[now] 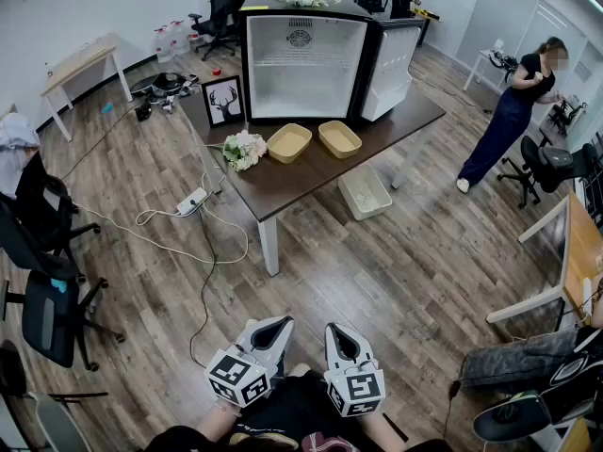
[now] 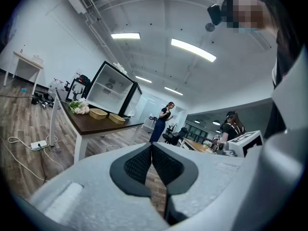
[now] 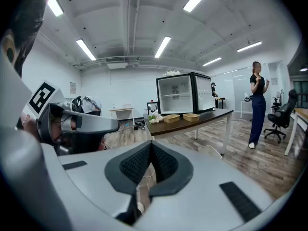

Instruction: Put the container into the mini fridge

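Down at your waist, left gripper (image 1: 271, 328) and right gripper (image 1: 339, 335) are both clenched on nothing, well apart from the left tan container (image 1: 289, 142) and right tan container (image 1: 340, 138) on the table (image 1: 311, 179) before the open mini fridge (image 1: 301, 59). Walking in, you could trip on the power strip (image 1: 193, 200) and its cable on the floor — and unopened jaws would shove a container, not grip it.

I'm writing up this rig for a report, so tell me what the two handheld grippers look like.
Both match: the left gripper and right gripper have smooth light grey shells tapering to a point, with black ribbed pads inside the jaws. Each carries a white cube printed with black square markers. No cables show on them.
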{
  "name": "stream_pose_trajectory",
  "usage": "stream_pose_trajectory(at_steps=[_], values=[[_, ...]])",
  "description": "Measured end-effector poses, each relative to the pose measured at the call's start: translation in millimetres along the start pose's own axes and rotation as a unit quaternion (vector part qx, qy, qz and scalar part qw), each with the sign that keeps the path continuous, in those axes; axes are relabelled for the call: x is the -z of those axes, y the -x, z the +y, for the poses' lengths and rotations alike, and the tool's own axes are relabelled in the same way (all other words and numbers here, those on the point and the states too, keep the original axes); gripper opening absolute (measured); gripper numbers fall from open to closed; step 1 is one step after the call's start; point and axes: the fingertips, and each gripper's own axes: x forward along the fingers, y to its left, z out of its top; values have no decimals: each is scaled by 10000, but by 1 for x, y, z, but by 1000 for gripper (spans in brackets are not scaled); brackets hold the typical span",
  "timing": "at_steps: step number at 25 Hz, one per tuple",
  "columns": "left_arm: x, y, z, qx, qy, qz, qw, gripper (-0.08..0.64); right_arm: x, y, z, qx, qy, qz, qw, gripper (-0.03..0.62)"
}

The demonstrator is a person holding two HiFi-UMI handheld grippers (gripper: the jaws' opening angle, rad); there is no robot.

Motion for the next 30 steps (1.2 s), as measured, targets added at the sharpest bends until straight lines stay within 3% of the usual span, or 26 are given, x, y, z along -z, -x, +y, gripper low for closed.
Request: stream_pose_trajectory(at_steps=[7, 19, 30], values=[[-5, 2, 2, -43, -94, -89, 9999, 9, -3, -7, 6, -77, 101, 18, 9999, 6], [-11, -9, 24, -178, 192, -169, 9995, 9, -8, -24, 6, -345, -89, 24, 9994, 6], [-43, -55, 64, 154, 198, -138, 9996, 9, -31, -75, -17, -112, -211, -18, 9997, 6]])
